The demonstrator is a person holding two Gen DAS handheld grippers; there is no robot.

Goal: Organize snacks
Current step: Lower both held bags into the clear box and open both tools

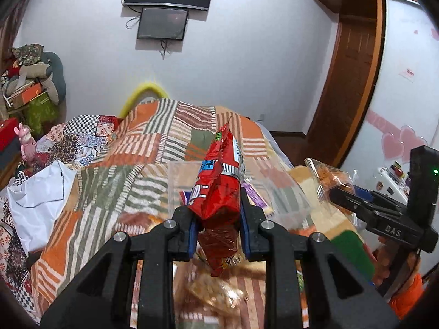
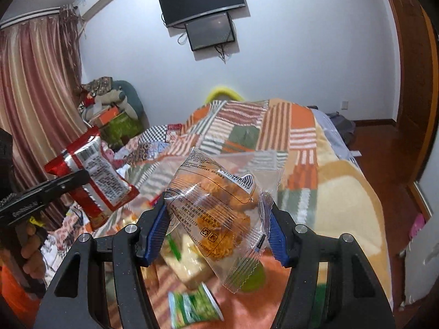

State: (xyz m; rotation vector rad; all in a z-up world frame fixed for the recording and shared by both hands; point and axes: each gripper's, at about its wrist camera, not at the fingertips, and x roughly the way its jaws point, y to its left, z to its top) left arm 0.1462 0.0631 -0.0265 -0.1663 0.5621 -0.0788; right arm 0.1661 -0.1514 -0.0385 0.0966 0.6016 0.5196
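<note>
Left gripper clamps red snack bag; right gripper grasps clear pastry packet, both above bed; blurry green packet below, probably lying there.

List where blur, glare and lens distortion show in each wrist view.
Left wrist view: the red snack bag in the left gripper is sharp, snacks below it are smeared; the wardrobe bows from fisheye. Right wrist view: glare streaks the clear pastry packet in the right gripper; the green packet is blurred; the curtain curves.
</note>
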